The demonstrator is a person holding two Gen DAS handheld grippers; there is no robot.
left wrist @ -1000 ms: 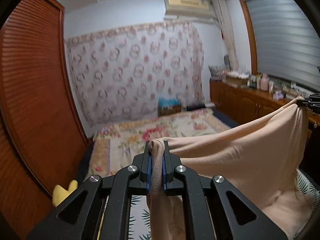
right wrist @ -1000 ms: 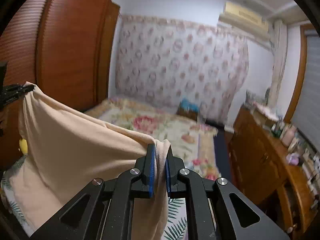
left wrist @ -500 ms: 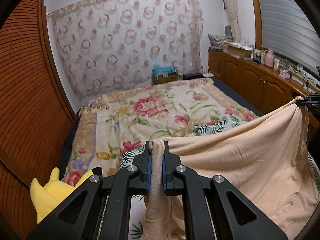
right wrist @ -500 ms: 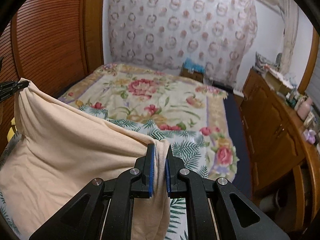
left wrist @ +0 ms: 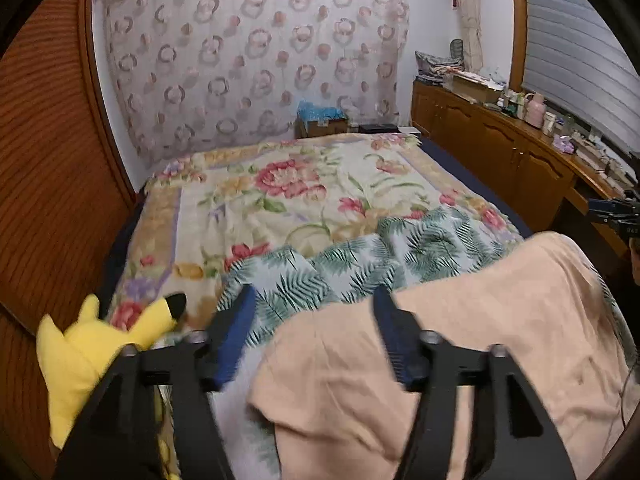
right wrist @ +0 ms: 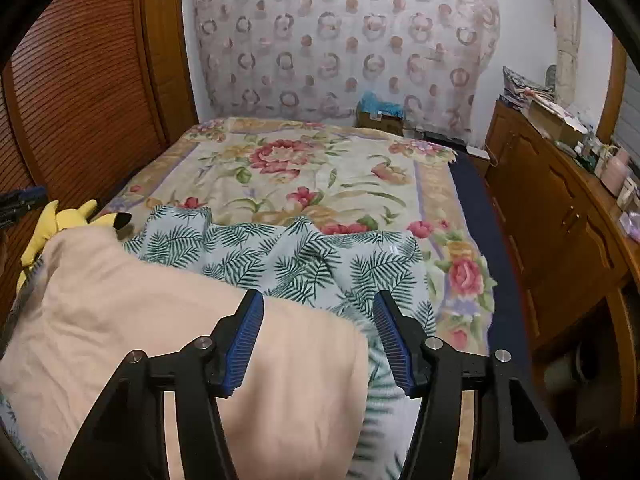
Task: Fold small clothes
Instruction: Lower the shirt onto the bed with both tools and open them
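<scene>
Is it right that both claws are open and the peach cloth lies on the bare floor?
Not the floor. Both wrist views show the peach cloth lying on the bed, over a fern-print sheet. The left claw and right claw are indeed open, jaws just spread.

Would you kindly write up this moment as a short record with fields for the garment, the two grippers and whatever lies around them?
garment: peach cloth, lying loose on the bed, held by neither gripper
under it: palm-leaf sheet over a floral bedspread
left gripper: jaws have just been opening; cloth edge lies between them, unpressed
right gripper: jaws have just been opening; cloth corner lies between them, unpressed
nearby: yellow plush toy at the bed's left edge
room: wooden cabinet along the right wall
</scene>
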